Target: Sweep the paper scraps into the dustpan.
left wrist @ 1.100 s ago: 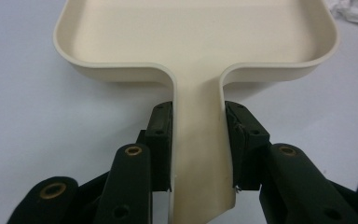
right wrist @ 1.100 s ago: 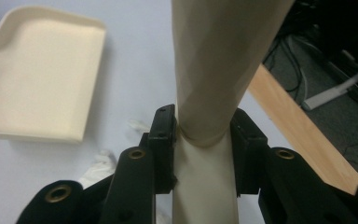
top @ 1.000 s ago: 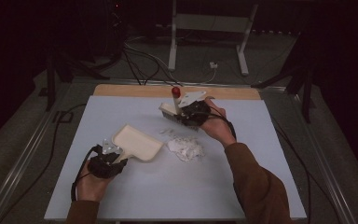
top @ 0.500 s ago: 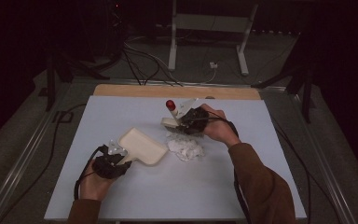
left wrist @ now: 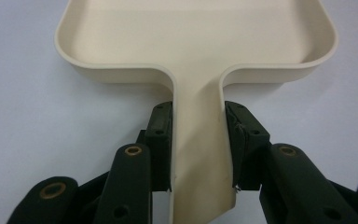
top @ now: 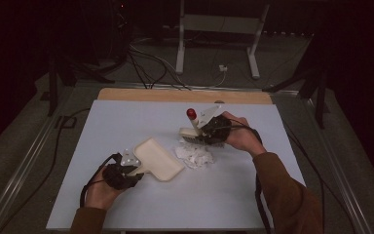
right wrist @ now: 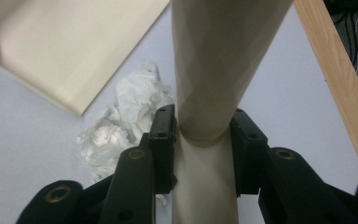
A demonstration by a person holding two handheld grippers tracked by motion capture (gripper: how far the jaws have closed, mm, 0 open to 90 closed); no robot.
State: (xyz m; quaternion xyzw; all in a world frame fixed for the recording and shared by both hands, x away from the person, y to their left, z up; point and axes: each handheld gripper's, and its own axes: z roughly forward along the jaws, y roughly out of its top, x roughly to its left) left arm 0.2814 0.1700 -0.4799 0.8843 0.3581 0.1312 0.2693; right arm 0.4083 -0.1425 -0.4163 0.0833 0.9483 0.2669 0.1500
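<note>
A cream dustpan [top: 158, 158] lies flat on the white table top [top: 126, 122], left of centre. My left gripper [top: 136, 168] is shut on its handle; in the left gripper view both jaws press the handle [left wrist: 198, 154] and the pan [left wrist: 191, 37] opens ahead. A crumpled white paper wad [top: 195, 156] lies just right of the pan's open edge. Behind the wad, my right gripper [top: 205, 131] is shut on a cream brush [top: 190, 131] with a red-tipped handle [top: 191, 113]. The right gripper view shows the thick handle [right wrist: 223, 60] between the jaws, with the wad [right wrist: 121, 116] and dustpan [right wrist: 60, 51] to its left.
A wooden strip [top: 175, 95] runs along the table's far edge, close beyond the brush [right wrist: 335, 70]. Black cables [top: 68, 146] hang off the left side. A metal stand [top: 219, 29] sits on the floor beyond the table.
My right gripper has brought the brush nearer and lower, up against the paper wad. My left gripper has slid the dustpan slightly right toward the wad.
</note>
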